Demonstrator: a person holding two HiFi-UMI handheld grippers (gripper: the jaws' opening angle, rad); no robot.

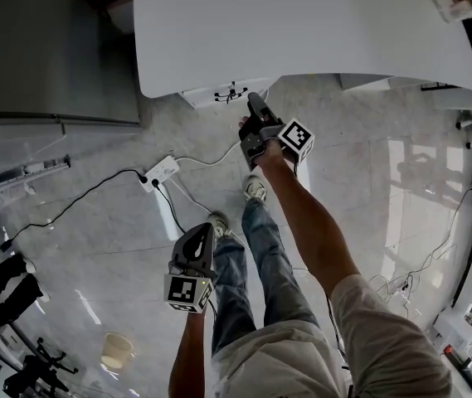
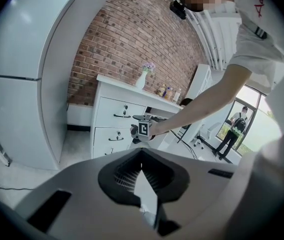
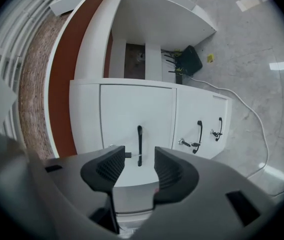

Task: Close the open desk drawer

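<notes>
A white desk (image 1: 302, 23) has a stack of white drawers (image 2: 114, 126) under its left end. In the right gripper view the top drawer front (image 3: 132, 109) with its black bar handle (image 3: 140, 145) fills the middle and seems to stand out further than the lower drawers (image 3: 201, 119). My right gripper (image 3: 134, 159) is open, level with that handle and a short way off it, with nothing between the pads. In the head view the right gripper (image 1: 255, 102) points at the drawers below the desk edge. My left gripper (image 1: 205, 229) hangs back over the floor, its jaws (image 2: 142, 154) together and empty.
A white power strip (image 1: 161, 170) and its cables lie on the tiled floor left of my legs. A tall grey cabinet (image 1: 45, 48) stands at the left. A black device (image 3: 186, 59) sits under the desk. A vase (image 2: 142, 79) stands on top. A person (image 2: 236, 129) stands far off.
</notes>
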